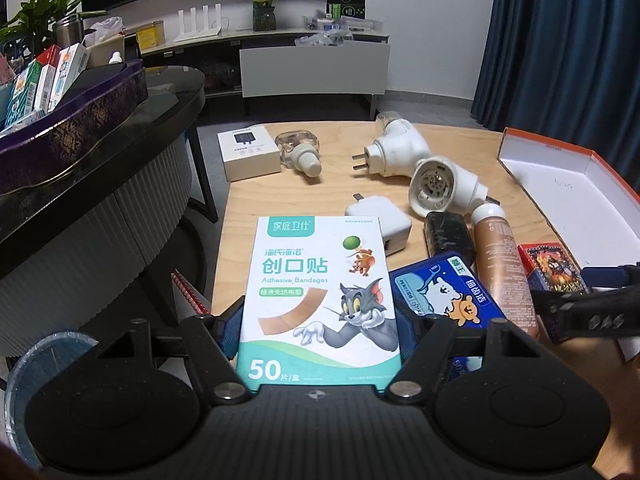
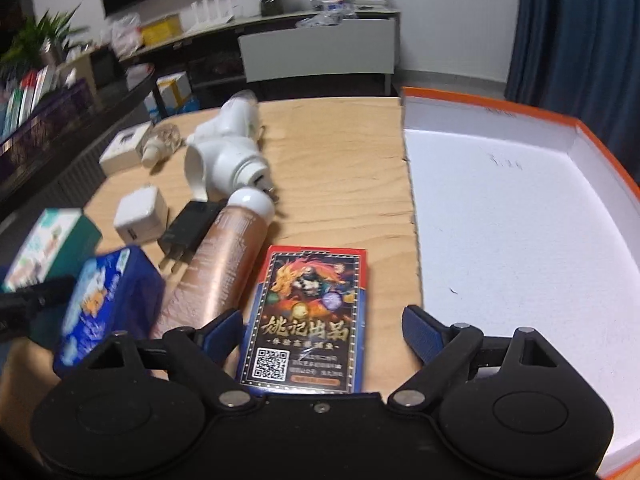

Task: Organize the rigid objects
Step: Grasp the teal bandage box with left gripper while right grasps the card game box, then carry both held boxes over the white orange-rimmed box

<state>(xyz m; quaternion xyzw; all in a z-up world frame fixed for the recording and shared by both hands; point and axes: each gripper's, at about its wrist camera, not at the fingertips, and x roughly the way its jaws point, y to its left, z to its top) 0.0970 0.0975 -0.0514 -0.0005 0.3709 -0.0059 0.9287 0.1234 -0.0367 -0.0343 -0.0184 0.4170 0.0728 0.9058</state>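
Your left gripper [image 1: 318, 320] is clamped on the bandage box [image 1: 320, 300], pads on its two long side edges, holding it above the wooden table [image 1: 320, 136]. It looks like light, thin card, so squeeze gently or the walls may buckle. Your right gripper [image 2: 322, 330] stands wide open around the card deck [image 2: 310, 316], which lies flat at six o'clock, just beside the orange-rimmed tray [image 2: 520, 220] at three o'clock. The deck looks stiff, compact and glossy; grip it across its long edges near the middle.
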